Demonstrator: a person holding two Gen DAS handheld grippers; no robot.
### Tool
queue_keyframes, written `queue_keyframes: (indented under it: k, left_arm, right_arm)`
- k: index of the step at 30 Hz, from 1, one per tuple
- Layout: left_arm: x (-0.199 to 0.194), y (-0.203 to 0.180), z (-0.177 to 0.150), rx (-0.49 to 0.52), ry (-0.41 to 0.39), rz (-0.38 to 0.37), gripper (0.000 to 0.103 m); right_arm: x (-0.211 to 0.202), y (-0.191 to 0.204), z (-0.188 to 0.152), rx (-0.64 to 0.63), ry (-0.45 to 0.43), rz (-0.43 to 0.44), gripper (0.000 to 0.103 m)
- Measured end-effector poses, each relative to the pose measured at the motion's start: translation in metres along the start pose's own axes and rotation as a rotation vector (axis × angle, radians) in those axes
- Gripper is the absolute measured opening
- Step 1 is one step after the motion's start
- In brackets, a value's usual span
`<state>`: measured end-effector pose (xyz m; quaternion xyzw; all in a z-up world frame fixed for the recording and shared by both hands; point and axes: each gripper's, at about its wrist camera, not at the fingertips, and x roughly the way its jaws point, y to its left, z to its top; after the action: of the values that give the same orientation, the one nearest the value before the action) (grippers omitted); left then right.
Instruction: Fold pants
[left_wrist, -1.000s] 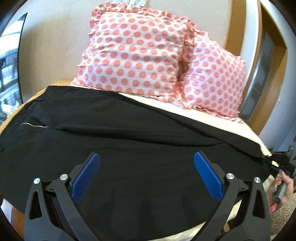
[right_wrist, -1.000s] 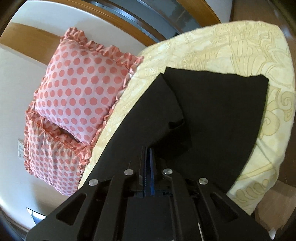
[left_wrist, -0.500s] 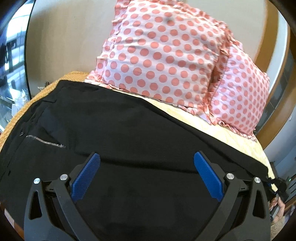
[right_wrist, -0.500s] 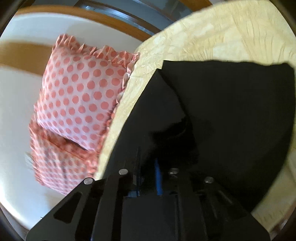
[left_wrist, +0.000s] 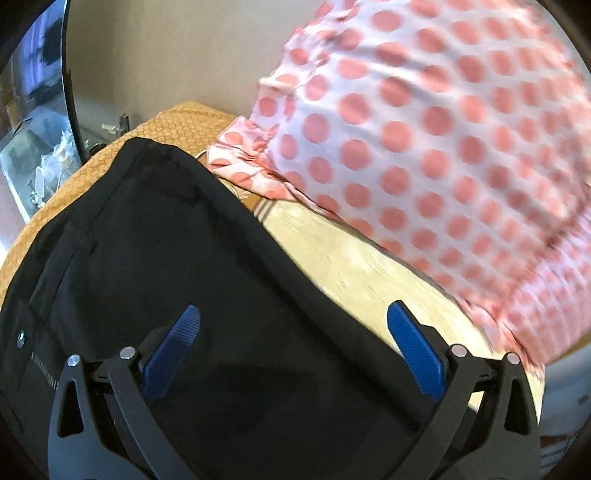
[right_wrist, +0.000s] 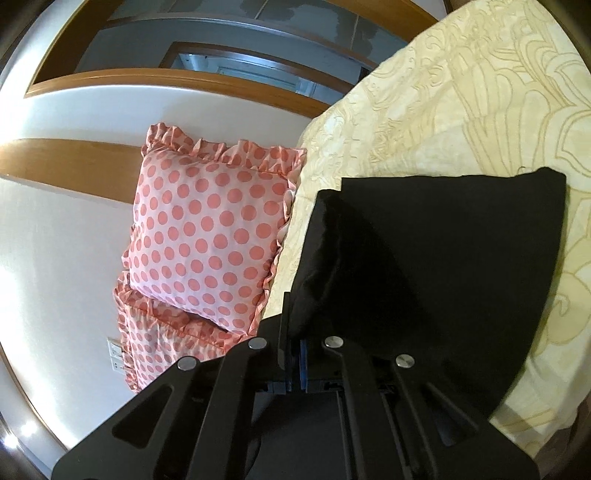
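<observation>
In the left wrist view, our left gripper has its jaws spread wide and empty above the waist end of the black pants, which lie flat on the bed near the dotted pillow. We judge that it now seeks the waistband; next it must come down and pinch one corner. A second ago it looked at the middle of the pants, with both pillows far behind. In the right wrist view, our right gripper has its jaws pressed together, pinching the leg end of the pants, already lifted and partly doubled over. Earlier this flap lay lower.
</observation>
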<state>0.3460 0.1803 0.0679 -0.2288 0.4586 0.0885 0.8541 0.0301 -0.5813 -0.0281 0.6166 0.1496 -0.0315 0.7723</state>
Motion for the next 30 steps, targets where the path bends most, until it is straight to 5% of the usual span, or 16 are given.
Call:
queue_keyframes:
  k: [4,8,9,11,16,22,25,30]
  left_arm:
    - [0.045,0.004,0.022,-0.076,0.119,0.031,0.093]
    - [0.059,0.021,0.023,-0.148,0.129,0.081,0.024]
    - [0.055,0.026,0.021,-0.161,0.124,0.051,0.016]
    - [0.038,0.037,0.011,-0.184,0.109,0.019,0.014]
    - [-0.065,0.054,-0.034,-0.126,-0.080,-0.071,0.014]
    - [-0.182,0.098,-0.147,-0.127,-0.271,-0.118,0.016]
    - [-0.186,0.131,-0.218,-0.149,-0.264,-0.031,0.016]
    - [-0.152,0.162,-0.257,-0.262,-0.147,-0.026,0.016]
  right_arm:
    - [0.002,0.003,0.002,-0.008,-0.001,0.000,0.003]
    - [0.002,0.007,0.003,-0.016,-0.001,0.006,0.003]
    - [0.002,0.008,0.003,-0.022,-0.002,0.006,0.003]
    - [-0.001,0.012,0.004,-0.042,-0.007,0.002,0.003]
    - [-0.016,0.024,0.011,-0.081,-0.061,0.024,0.003]
    - [-0.043,0.030,0.021,-0.127,-0.147,0.009,0.003]
    - [-0.042,0.019,0.024,-0.105,-0.147,-0.026,0.003]
    - [-0.029,0.006,0.021,-0.085,-0.109,-0.080,0.003]
